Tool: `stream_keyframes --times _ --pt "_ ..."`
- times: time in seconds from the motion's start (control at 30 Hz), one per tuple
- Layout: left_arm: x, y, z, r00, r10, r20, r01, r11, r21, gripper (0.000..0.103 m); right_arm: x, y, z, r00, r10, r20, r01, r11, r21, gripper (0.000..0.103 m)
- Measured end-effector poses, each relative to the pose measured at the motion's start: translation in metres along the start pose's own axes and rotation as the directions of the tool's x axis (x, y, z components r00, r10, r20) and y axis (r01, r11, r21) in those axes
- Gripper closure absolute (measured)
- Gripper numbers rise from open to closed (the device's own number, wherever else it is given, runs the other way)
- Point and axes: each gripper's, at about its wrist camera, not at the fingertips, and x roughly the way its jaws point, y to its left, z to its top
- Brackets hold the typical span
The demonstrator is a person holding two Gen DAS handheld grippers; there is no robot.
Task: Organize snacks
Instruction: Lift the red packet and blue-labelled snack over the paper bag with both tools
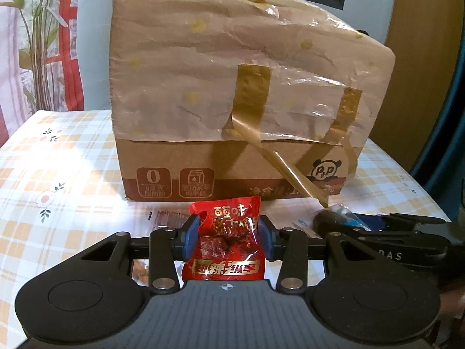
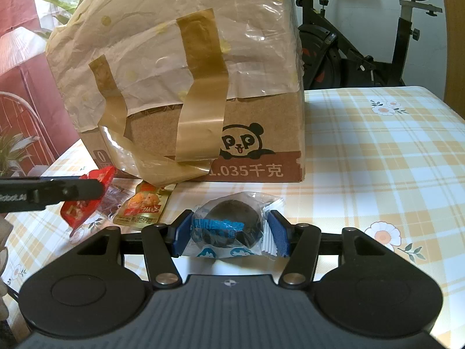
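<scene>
Left gripper [image 1: 228, 237] pinches the red packet [image 1: 225, 241], long axis upright; right gripper [image 2: 229, 232] clamps the dark ball snack [image 2: 232, 225]. The box [image 1: 232, 93] stands just ahead of both.

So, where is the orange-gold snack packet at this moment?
In the right wrist view, the orange-gold packet lies on the tablecloth at lower left, before the cardboard box, between the red packet and the dark round snack.

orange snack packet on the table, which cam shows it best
The right wrist view. There the orange snack packet lies face up on the tablecloth in front of the cardboard box, almost whole. The left wrist view shows at most a small orange scrap under the left gripper's linkage, too little to identify.
</scene>
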Motion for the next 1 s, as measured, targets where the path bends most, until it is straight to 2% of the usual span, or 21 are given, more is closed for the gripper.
stream_keyframes --times 0.27,0.4,0.6,0.8,1.0 --pt "-0.028 0.009 -0.001 0.999 0.008 0.038 -0.007 1.000 -0.012 0.058 -0.011 0.002 0.001 0.999 -0.031 -0.021 0.031 0.999 -0.020 0.045" --pt "-0.042 0.015 0.002 0.997 0.028 0.072 -0.026 0.999 -0.025 0.058 -0.030 -0.004 0.001 0.999 -0.038 0.011 0.038 0.999 -0.005 0.045" --pt "-0.062 0.039 0.011 0.989 0.086 0.118 -0.076 0.993 -0.086 0.058 -0.055 -0.022 0.003 0.994 -0.094 0.047 0.092 0.995 0.033 0.045" --pt "-0.090 0.061 0.036 0.968 0.145 0.205 -0.121 0.985 -0.125 0.058 -0.081 -0.037 0.022 0.983 -0.133 0.127 0.123 0.989 0.078 0.045" --pt "-0.117 0.062 0.085 0.935 0.140 0.327 -0.114 0.989 -0.098 0.058 -0.117 -0.032 0.069 0.946 -0.131 0.298 0.121 0.991 0.053 0.045"
